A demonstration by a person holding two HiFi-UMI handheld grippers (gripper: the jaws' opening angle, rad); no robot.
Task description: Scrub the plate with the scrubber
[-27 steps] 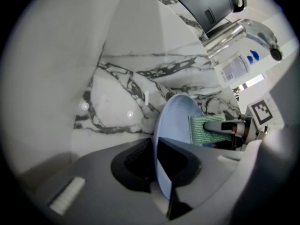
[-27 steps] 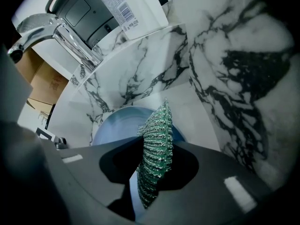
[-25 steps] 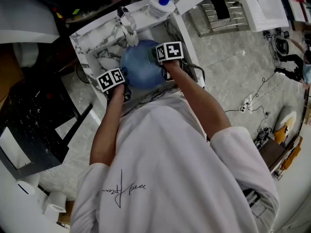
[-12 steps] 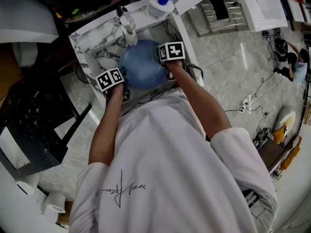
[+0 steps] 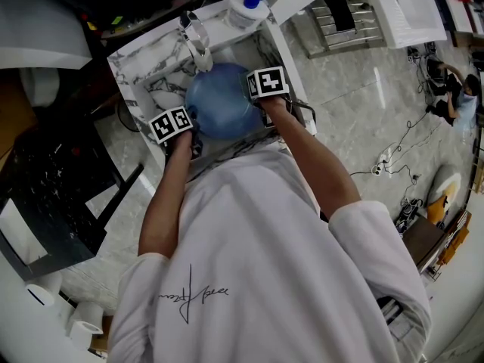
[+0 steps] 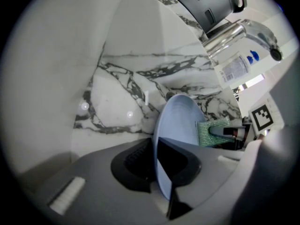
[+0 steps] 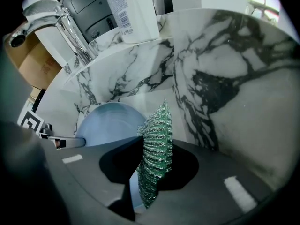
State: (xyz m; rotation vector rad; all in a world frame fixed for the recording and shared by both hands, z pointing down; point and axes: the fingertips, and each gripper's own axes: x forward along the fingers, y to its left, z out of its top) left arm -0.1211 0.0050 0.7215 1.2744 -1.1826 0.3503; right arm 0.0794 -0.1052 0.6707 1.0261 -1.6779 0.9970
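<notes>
At the left, the left gripper (image 6: 157,159) has its jaws closed on the near rim of the blue plate (image 6: 180,118), which stands on edge and tilted inside the marble sink (image 6: 117,97), held up off the basin floor as far as the views show. The plate fills the middle of the basin, and its hollow face turns toward the right. There the right gripper (image 7: 151,170) pinches the green scrubber (image 7: 157,146) edge-on between its pads, and the pad lies at the right side of the plate's face, seemingly touching it. I judge that scrubbing is under way. The next stroke calls for the scrubber to sweep leftward across the face with steady pressure while the left grip braces the rim against the push. Room is tight: the sink's left wall stands near the plate's back, the faucet (image 5: 198,40) hangs just beyond its far rim, and the right wall runs close beside the right gripper, so strokes should be short and kept within the plate's outline.
</notes>
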